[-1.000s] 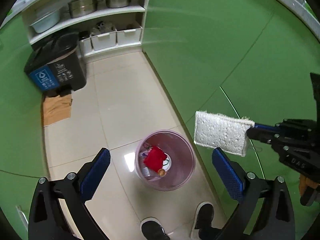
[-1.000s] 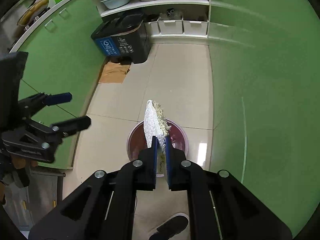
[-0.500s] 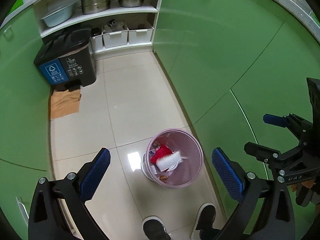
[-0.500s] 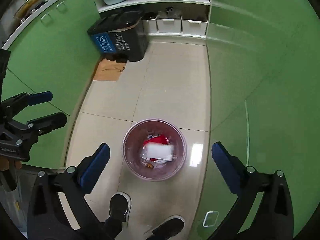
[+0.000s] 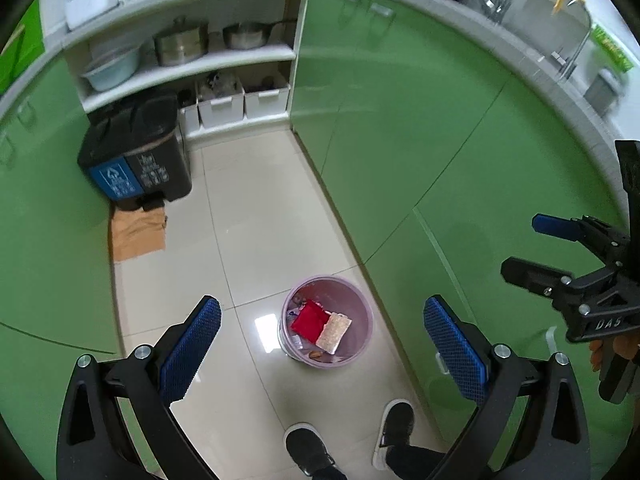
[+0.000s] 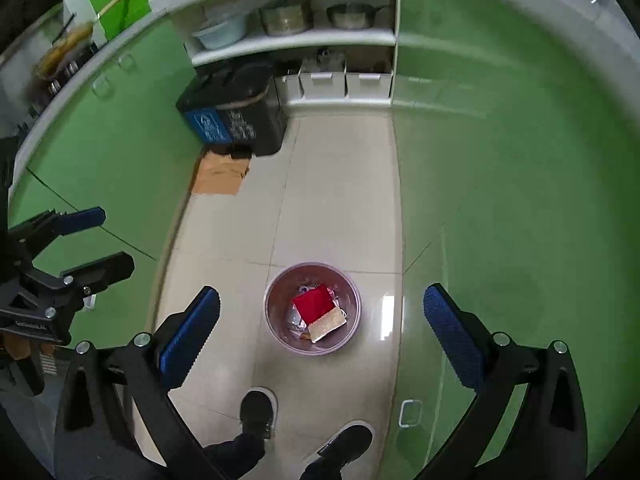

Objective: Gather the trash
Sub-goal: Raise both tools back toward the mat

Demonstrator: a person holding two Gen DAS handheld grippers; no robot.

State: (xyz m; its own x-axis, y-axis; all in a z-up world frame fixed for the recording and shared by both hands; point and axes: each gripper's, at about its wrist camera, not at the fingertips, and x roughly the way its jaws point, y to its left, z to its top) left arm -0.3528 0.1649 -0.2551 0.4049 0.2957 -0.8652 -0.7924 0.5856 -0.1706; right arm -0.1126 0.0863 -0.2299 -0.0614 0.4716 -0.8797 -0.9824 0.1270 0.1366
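Down on the floor, inside pink bin (image 5: 327, 322): sponge (image 5: 334, 330) beside red packet (image 5: 308, 319), dropped in | progress: this piece binned, no further loose trash visible on the tiles | right claw (image 6: 320, 332): just spread fully, empty, well above bin | left claw (image 5: 322, 340): spread wide, empty, touching nothing

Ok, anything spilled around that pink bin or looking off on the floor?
No spill shows: the sponge and red item lie inside the pink bin, which stands upright. The one odd thing is flattened cardboard lying loose on the floor by the black bin.
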